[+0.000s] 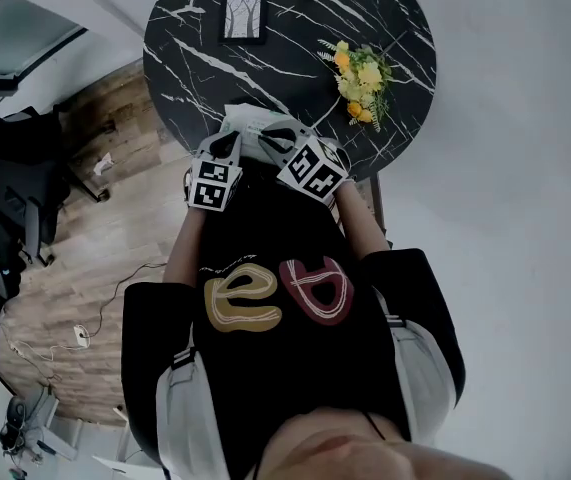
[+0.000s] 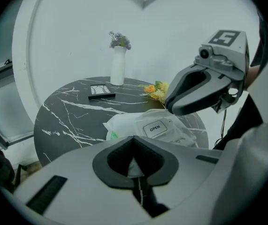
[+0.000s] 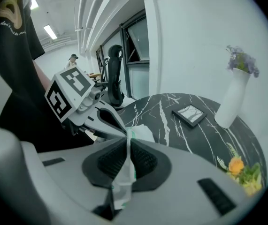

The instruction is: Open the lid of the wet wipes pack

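Right tool (image 3: 126, 154) pinched shut on a thin white-green flap of the wet wipes pack (image 2: 138, 125); left tool (image 2: 134, 162) clamps its near edge at the counter (image 2: 72, 111) rim. Grip stage, I reckon: OPEN lid (image 2: 155, 128) looks flat. Next I'd peel upward slowly, left anchoring.

One round black marble counter (image 1: 195, 58) bears one wet wipes pack (image 2: 138, 121) with a single "OPEN" label (image 2: 155, 128), one framed picture (image 1: 242, 18), one white vase (image 2: 118, 65) and one bunch of yellow flowers (image 1: 360, 80). Two tongs are in the frame, the left tongs (image 2: 134, 144) and the right tongs (image 3: 126, 142), each with one marker cube (image 1: 213, 183), two in all. One person (image 1: 285, 298) in a black top is seen from above. The right gripper view adds a second person (image 3: 72, 57) far back and one black chair (image 3: 114, 74).
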### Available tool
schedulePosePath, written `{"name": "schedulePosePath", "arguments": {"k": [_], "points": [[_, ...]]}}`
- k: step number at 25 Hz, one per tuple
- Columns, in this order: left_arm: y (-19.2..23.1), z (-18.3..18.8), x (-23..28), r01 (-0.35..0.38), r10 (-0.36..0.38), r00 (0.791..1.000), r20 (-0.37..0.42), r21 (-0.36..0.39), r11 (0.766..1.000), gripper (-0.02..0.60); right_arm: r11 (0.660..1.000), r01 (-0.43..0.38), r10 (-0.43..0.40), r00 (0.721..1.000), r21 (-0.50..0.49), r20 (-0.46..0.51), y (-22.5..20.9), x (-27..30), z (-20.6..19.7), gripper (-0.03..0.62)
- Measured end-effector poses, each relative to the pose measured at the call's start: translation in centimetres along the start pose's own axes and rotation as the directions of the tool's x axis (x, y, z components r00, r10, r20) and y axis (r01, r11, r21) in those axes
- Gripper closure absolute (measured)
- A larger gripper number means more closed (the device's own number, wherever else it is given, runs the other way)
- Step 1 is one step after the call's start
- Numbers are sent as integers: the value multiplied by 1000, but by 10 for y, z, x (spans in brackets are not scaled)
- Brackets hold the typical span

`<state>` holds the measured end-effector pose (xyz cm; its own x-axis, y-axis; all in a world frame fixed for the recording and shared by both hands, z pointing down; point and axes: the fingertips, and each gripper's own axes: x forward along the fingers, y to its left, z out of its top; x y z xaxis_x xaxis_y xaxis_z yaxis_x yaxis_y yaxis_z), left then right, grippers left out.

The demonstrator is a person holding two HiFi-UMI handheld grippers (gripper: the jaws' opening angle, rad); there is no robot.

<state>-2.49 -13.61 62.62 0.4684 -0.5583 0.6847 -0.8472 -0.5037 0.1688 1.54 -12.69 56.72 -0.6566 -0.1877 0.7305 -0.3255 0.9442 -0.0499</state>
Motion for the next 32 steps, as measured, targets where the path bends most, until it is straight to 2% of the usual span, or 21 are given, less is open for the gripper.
{"name": "schedulePosePath", "arguments": {"k": [3,9,14,32], "points": [[1,2,0,0,0,1000,8,-2,1000,563,1000,1,-1,1000,19,21,-5,-2,3,563],[0,1,0,8,-8,1000,8,1,1000,563,997,50,-53,997,67,53,-22,-7,8,573],[0,2,1,13,-13,1000,1,14,1000,563,995,32,-39,997,96,71,-32,-4,10,576],[0,3,1,35,-35,999,-2,11,999,564,972,49,-70,994,229,88,-77,6,3,575]]}}
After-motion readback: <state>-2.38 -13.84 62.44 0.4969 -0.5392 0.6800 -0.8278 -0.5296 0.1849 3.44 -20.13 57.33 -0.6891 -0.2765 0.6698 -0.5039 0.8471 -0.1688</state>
